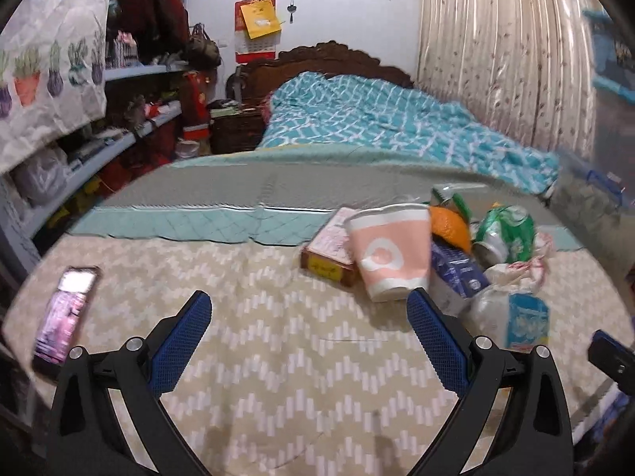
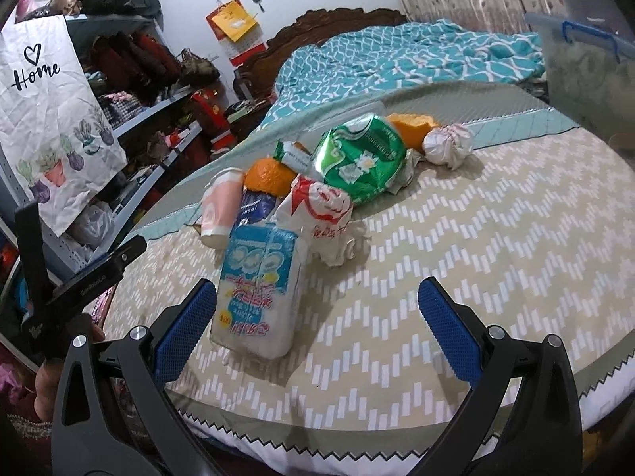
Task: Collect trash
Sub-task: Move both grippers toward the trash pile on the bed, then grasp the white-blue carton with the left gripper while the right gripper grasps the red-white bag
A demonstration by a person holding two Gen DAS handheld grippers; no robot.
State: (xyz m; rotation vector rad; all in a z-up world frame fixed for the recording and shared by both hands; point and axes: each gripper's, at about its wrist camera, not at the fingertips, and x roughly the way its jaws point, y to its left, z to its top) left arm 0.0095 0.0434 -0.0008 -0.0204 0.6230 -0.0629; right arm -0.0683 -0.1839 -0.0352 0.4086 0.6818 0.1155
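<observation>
left tool [image 1: 307, 299]: jaws wide, holding nothing, above bed cover [image 1: 278, 357]
right tool [image 2: 317, 289]: jaws wide, empty
tissue pack [image 2: 258, 285]: just ahead of right tool, touching its left finger
pink cup [image 1: 391, 252]: ahead-right of left tool
rest of trash: piled beyond
tip: centre pack between fingers before closing
</observation>
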